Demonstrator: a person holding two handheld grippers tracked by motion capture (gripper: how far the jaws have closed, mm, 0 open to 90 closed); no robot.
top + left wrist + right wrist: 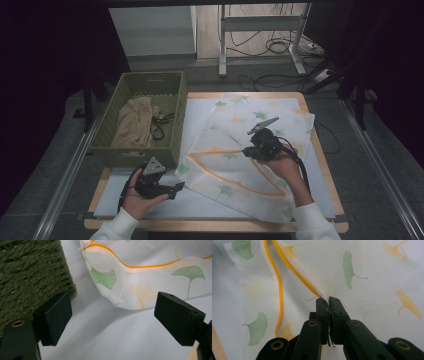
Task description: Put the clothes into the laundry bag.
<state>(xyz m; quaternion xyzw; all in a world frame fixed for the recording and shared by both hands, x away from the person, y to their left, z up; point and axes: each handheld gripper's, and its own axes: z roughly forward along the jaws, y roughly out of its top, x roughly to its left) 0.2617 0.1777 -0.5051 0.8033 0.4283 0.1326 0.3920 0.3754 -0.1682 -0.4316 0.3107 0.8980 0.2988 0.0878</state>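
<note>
Two grippers were in your hands over the counter (320, 165). Your right gripper (328, 300) had its fingers clenched on a pinched-up fold of the leaf-printed cloth (235, 155), right where the orange border (279, 290) ran up to the fingertips. That cloth lay spread across the middle and right of the counter, partly folded over itself, with green and yellow ginkgo leaves on white; the fold you held rose a little above the rest.

Your left gripper (112, 315) rested near the front left of the counter with its fingers released and spread wide, nothing between them. It sat on the bare white sheet (100, 327), just short of the cloth's near corner.

Close on that gripper's left stood the green woven basket (150, 150), its wall almost touching the left finger (53, 317) and crowding that side of your approach to the corner. Inside the basket lay a tan garment (132, 125) and a black cord (160, 125). Beyond the counter, cables (270, 47) trailed on the floor around a white table frame (260, 22).
</note>
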